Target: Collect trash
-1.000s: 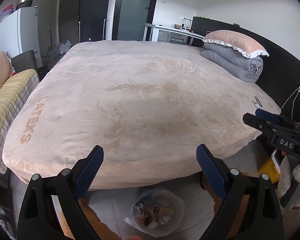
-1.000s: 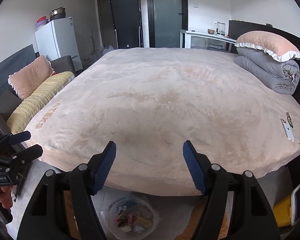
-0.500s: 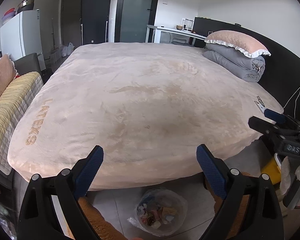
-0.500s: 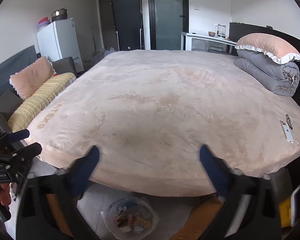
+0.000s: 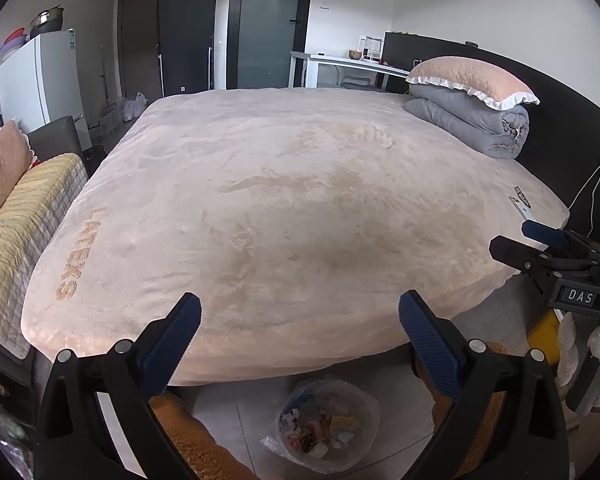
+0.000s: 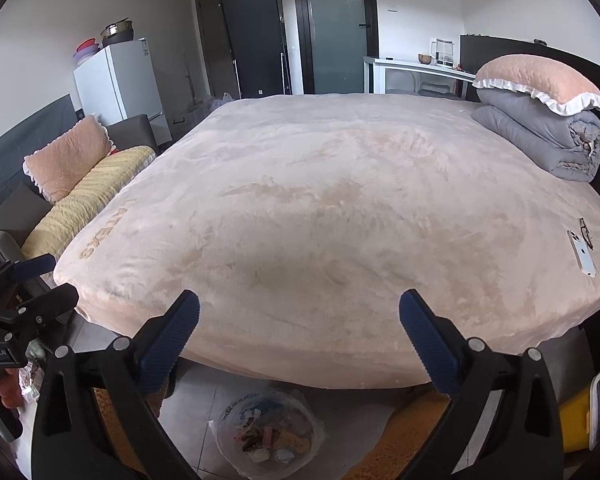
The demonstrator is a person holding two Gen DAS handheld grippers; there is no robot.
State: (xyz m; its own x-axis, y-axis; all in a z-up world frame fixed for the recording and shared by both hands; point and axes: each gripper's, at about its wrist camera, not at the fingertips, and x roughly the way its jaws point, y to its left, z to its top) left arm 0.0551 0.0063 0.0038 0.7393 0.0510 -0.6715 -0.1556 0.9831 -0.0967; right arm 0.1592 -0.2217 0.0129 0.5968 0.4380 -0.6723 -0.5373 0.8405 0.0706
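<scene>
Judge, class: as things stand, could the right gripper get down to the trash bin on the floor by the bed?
Probably yes. The right gripper is open and empty, and the trash bin sits just below it on bare floor, clear of the bed's edge, with nothing between them.

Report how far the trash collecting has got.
Done: the bin on the floor at the foot of the bed holds a pile of scraps. In hand: nothing; the left tool and right tool are both open and empty. Left: no loose trash shows on the bed, only a phone near its corner.
</scene>
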